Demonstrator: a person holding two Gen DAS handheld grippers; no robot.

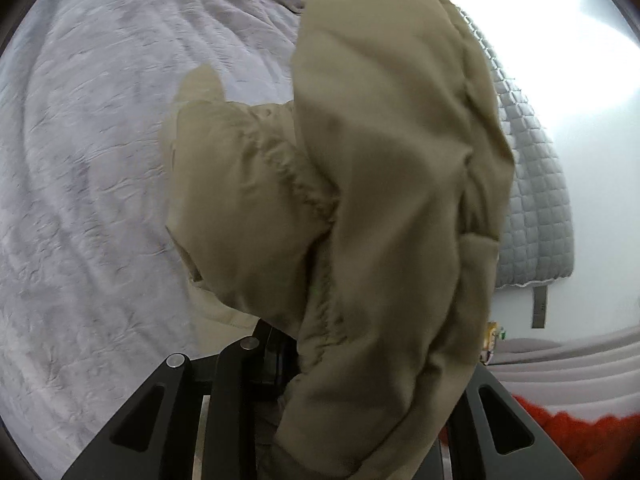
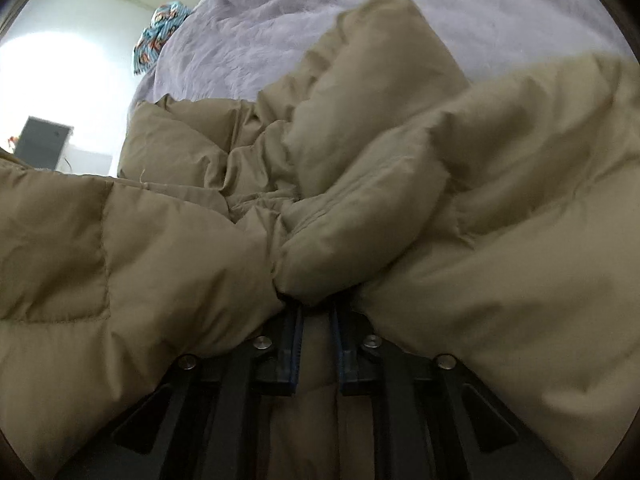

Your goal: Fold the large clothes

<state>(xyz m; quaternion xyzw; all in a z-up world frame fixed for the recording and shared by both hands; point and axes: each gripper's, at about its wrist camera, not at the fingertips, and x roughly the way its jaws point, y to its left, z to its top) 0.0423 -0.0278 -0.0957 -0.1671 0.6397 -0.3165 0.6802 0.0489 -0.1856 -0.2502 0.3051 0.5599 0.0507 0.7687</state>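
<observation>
I see my left gripper (image 1: 320,364) clamped on the khaki puffer jacket (image 1: 384,184), which hangs above the lilac bedspread (image 1: 88,168). My right gripper (image 2: 318,304) is pinched on a jacket fold lying on the bed.

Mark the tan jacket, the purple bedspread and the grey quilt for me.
tan jacket (image 2: 500,208): right wrist view, on a puffy quilted panel.
purple bedspread (image 1: 100,160): left wrist view, on its bare wrinkled surface.
grey quilt (image 1: 540,216): left wrist view, on its hanging stitched squares.
</observation>
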